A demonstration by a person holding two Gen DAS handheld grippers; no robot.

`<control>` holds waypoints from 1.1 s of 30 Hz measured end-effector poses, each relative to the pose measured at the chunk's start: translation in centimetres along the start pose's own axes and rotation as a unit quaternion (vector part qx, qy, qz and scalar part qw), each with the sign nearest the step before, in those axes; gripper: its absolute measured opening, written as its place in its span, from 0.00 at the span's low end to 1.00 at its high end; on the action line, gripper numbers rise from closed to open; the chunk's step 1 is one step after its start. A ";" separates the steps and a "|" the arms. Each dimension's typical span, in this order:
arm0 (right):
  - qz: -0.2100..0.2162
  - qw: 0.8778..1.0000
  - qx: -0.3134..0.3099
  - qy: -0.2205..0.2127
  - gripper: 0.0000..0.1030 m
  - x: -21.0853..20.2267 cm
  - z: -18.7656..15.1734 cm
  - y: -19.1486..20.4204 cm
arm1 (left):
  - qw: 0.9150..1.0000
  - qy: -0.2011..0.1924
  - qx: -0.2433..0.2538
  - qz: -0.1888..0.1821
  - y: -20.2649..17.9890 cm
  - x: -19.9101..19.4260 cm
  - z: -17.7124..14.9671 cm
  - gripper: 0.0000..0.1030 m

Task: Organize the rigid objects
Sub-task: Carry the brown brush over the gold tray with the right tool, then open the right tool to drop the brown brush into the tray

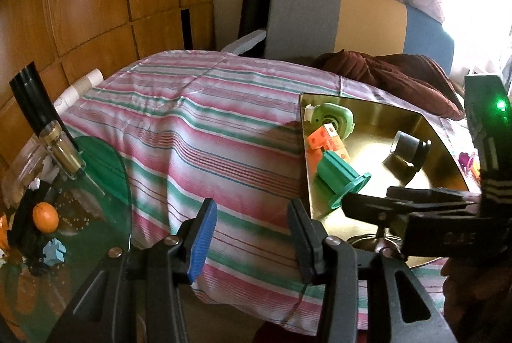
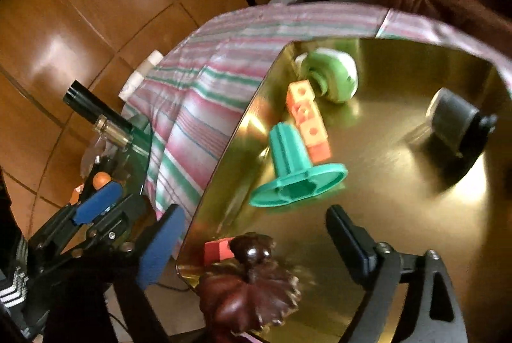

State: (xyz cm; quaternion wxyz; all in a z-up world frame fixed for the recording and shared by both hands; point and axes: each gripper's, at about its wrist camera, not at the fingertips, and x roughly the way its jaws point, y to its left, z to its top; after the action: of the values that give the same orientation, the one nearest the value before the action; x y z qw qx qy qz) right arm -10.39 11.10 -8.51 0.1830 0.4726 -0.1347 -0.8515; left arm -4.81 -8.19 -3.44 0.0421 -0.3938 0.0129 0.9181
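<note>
- Nearest, bottom of the right wrist view: our right gripper (image 2: 256,242), jaws spread wide and empty, hanging over the near part of the gold tray (image 2: 400,215); a dark carved leaf ornament (image 2: 249,288) sits between its fingers at the tray's near edge.
- Bottom centre of the left wrist view: our left gripper (image 1: 252,234), jaws partly apart, nothing between them, over the striped cloth (image 1: 192,125).
- Middle of the tray: teal flanged spool (image 2: 294,170), lying on its side; we judge this the piece just set down. Its long axis runs from the flange at lower centre to the narrow end at the upper left.
- Touching it, further back: orange block strip (image 2: 308,119), long axis parallel to the spool's.
- Beyond: light green reel (image 2: 332,75); at right, grey wheel (image 2: 454,122).
- Four pieces placed, by our judgement.
- Left to do: small pieces on the glass table (image 1: 105,183), lower left of the left wrist view, appear unsorted.
</note>
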 end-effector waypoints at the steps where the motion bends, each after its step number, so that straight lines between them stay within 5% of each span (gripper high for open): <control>1: -0.006 1.000 -0.004 -0.005 0.98 -0.4 0.0 0.0 | 1.000 -0.003 0.003 0.001 -0.1 -0.2 0.0 0.45; 14: -0.101 0.987 -0.063 -0.111 1.00 -8.0 -1.2 -1.5 | 0.999 -0.013 0.032 -0.012 -2.1 -1.5 0.0 0.45; 33: -0.222 0.960 0.009 -0.169 1.00 -17.4 -2.1 -12.1 | 0.995 -0.024 0.087 -0.044 -7.5 -2.6 0.9 0.45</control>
State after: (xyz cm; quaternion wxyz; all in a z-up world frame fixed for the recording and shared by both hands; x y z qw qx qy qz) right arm -2.36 29.46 -1.25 -0.0401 0.3418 -0.0635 -0.9368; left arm -3.01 -0.85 -0.90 0.1167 -0.3671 0.0746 0.9198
